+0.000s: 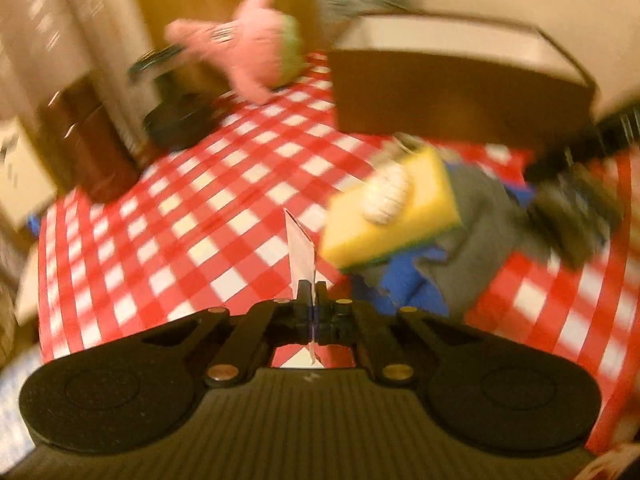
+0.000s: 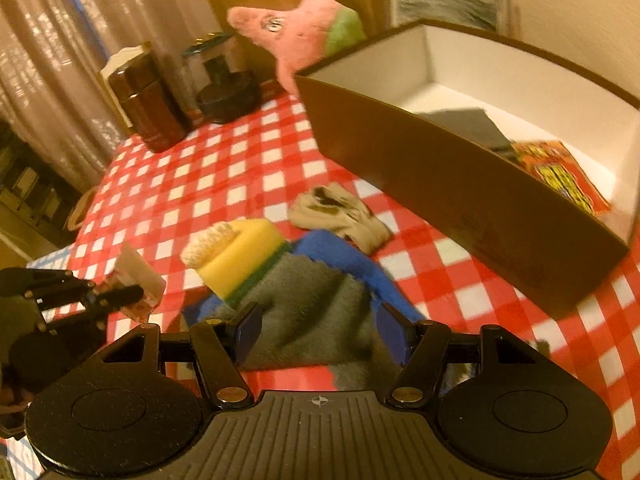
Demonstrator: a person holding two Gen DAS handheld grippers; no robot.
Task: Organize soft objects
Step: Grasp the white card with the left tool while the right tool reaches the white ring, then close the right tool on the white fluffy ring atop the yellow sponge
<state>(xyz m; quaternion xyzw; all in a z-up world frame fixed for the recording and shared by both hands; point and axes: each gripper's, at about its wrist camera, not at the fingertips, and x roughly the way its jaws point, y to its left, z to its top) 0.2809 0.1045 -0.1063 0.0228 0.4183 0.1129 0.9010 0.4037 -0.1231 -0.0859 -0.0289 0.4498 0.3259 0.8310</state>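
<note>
My left gripper (image 1: 312, 292) is shut on a thin white packet (image 1: 302, 248), seen edge-on above the checked cloth; the same gripper (image 2: 120, 296) and packet (image 2: 138, 276) show at the left of the right wrist view. My right gripper (image 2: 320, 332) stands open over a grey cloth (image 2: 312, 300) that lies between its fingers, on top of a blue cloth (image 2: 344, 252). A yellow sponge (image 2: 244, 256) with a white knitted piece (image 2: 208, 244) rests on that pile. A beige sock (image 2: 340, 216) lies beyond it. A pink star plush (image 2: 300, 32) stands behind the brown box (image 2: 460, 184).
The box is white inside and holds a dark grey item (image 2: 472, 124) and an orange packet (image 2: 560, 172). A brown canister (image 2: 148, 108) and a black round container (image 2: 230, 96) stand at the far left by the curtain. The table edge (image 2: 84, 208) runs along the left.
</note>
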